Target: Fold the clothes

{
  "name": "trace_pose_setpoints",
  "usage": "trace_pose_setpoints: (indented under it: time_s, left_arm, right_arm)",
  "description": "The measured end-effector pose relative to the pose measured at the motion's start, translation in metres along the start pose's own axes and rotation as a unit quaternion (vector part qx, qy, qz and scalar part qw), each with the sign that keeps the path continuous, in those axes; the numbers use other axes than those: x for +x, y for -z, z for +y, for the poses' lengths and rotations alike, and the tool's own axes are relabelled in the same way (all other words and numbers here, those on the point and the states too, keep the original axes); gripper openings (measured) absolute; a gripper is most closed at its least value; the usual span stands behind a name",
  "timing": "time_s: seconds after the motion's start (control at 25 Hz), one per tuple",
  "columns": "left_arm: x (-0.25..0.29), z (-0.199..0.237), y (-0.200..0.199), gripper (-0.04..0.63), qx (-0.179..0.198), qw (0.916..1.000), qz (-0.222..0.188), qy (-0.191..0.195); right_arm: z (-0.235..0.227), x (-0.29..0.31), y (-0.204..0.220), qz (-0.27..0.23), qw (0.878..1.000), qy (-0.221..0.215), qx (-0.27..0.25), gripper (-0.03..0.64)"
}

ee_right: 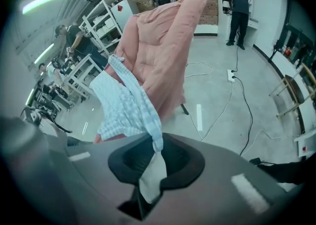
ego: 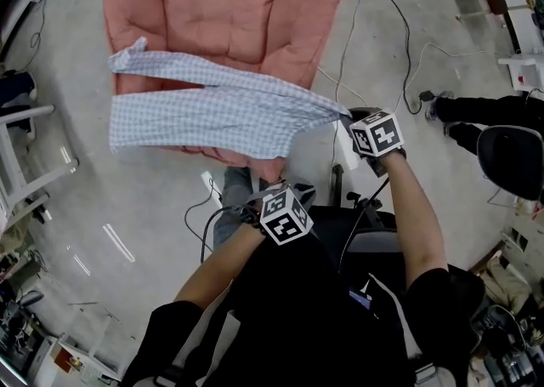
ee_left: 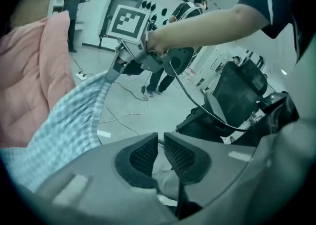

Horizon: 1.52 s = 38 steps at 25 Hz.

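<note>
Checked blue-and-white cloth, the shirt (ego: pixel 212 109) lies draped across the front of a pink quilt (ego: pixel 229 2). It runs out in a taut strip to the right gripper (ego: pixel 350 120), whose jaws are clamped on one end of it. A pale tail of fabric hangs down through them in the right gripper view. The left gripper (ee_left: pixel 160 152) sits lower and nearer the person, just off the shirt's bottom corner, its jaws all but together. A pale scrap shows deep between them, but I cannot tell whether that is shirt or something behind.

The shirt looks thin, light and limp. It will likely sag wherever it is not held, and a single pinch only drags it into a rope. It probably needs two holds well apart on the same edge, at hem corners or shoulder seams, to hang flat. The quilt is soft and puffy and may grip the cloth a little, so lifting clear should go better than dragging.

Cables (ego: pixel 410 58) trail over the grey floor right of the quilt, with a power strip (ee_right: pixel 230 74) beside them. A black chair (ee_left: pixel 242 95) stands close by the person's legs and could catch a hanging sleeve. White racks (ee_right: pixel 98 26) and several people (ee_right: pixel 240 11) stand well back, out of the way.
</note>
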<state>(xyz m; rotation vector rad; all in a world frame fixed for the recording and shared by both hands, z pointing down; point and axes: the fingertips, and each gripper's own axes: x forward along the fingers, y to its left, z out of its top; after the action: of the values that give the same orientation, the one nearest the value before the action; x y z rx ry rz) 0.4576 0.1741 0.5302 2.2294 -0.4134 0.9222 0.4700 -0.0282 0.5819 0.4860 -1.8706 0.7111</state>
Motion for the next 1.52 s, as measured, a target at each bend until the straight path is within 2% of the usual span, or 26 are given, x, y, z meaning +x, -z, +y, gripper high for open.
trace_pose_setpoints:
  time_s: [0.08,0.16,0.36,0.52,0.68,0.84,1.04,1.16,1.36,1.52]
  left_arm:
    - [0.009,0.008,0.002,0.075,-0.039,0.9992,-0.012,0.000]
    - [0.010,0.023,0.003,0.075,-0.076,0.9966,-0.029,-0.010]
    - [0.000,0.052,0.013,0.097,-0.108,0.9922,-0.031,-0.054]
    - [-0.006,0.078,0.030,0.117,-0.109,0.9865,-0.012,-0.121]
    - [-0.008,0.092,0.046,0.126,-0.111,0.9824,0.002,-0.150]
    - [-0.009,0.104,0.051,0.130,-0.095,0.9796,0.013,-0.176]
    - [0.008,0.115,0.061,0.172,-0.054,0.9793,0.060,-0.186]
    - [0.018,0.125,0.070,0.186,-0.035,0.9753,0.089,-0.199]
    - [0.029,0.134,0.076,0.166,-0.029,0.9704,0.110,-0.213]
    - [0.028,0.139,0.078,0.126,-0.035,0.9695,0.105,-0.218]
  right_arm:
    - [-0.001,0.007,0.003,0.006,1.000,0.008,-0.014,0.046]
    - [-0.002,0.013,0.005,0.008,1.000,0.016,-0.026,0.046]
    - [-0.005,0.019,0.010,0.001,1.000,0.017,-0.016,0.046]
    - [-0.006,0.023,0.011,-0.003,1.000,0.011,-0.004,0.046]
    - [-0.005,0.023,0.011,-0.009,1.000,0.009,-0.003,0.046]
    - [-0.005,0.023,0.012,-0.013,1.000,0.006,-0.002,0.046]
    - [-0.003,0.022,0.014,-0.019,1.000,0.002,0.002,0.046]
    - [-0.003,0.023,0.016,-0.023,1.000,-0.001,0.002,0.046]
    - [-0.003,0.023,0.020,-0.026,1.000,-0.003,0.003,0.046]
    - [-0.003,0.023,0.020,-0.029,1.000,-0.003,0.003,0.046]
